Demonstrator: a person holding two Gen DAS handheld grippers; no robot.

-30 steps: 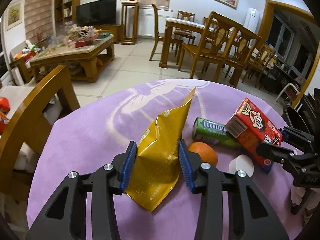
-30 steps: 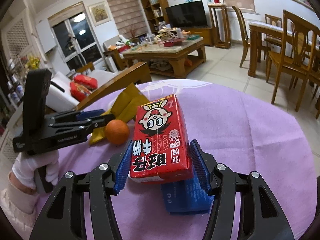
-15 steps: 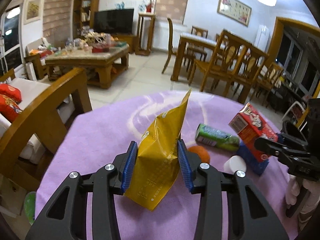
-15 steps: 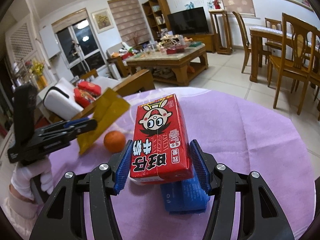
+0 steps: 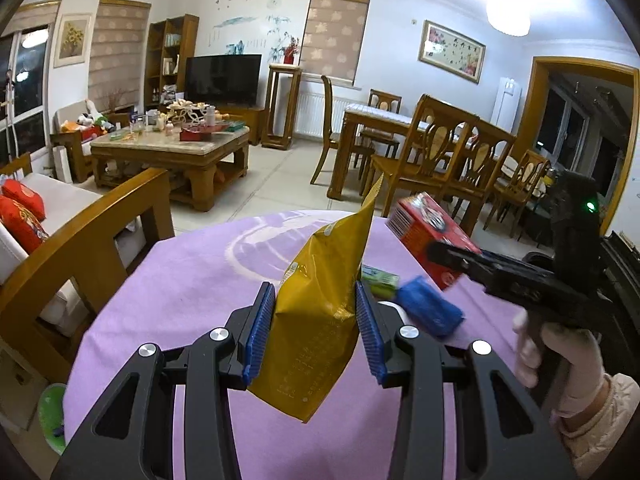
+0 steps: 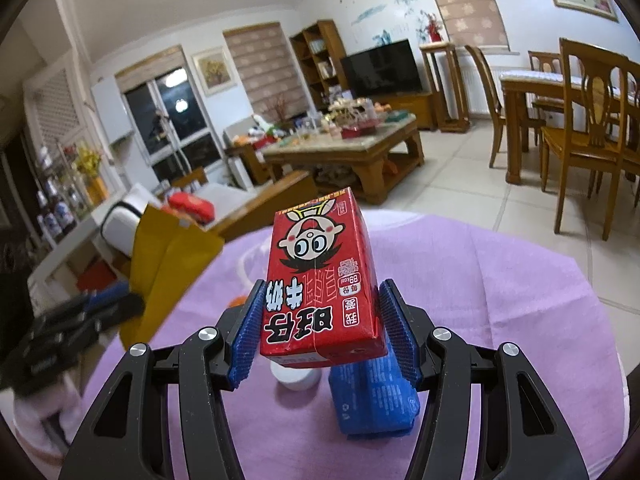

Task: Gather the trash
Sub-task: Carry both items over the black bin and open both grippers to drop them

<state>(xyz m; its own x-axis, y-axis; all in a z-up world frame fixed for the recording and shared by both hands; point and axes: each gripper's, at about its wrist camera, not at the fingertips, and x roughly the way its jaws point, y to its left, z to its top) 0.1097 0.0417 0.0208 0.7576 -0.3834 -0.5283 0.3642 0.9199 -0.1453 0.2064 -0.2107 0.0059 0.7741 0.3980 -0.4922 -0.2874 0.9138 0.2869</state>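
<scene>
My left gripper (image 5: 316,332) is shut on a yellow snack bag (image 5: 320,312), held upright above the purple tablecloth (image 5: 180,280). The same yellow snack bag (image 6: 168,264) shows at the left of the right wrist view. My right gripper (image 6: 320,332) is shut on a red drink carton (image 6: 320,280) with a cartoon face, lifted off the table. That red drink carton (image 5: 428,244) hangs at the right in the left wrist view. On the cloth lie a blue packet (image 6: 372,396), a white lid (image 6: 296,376), a green pack (image 5: 380,280) and a mostly hidden orange (image 6: 238,301).
A wooden chair back (image 5: 92,240) stands close at the table's left edge. A gloved hand (image 5: 560,356) holds the right gripper's handle. Beyond the round table are a coffee table (image 5: 172,152), dining chairs (image 5: 452,168) and tiled floor.
Both grippers have risen off the table with their loads. The yellow bag moved up and left, away from the orange. The red carton lifted clear of the blue packet.
</scene>
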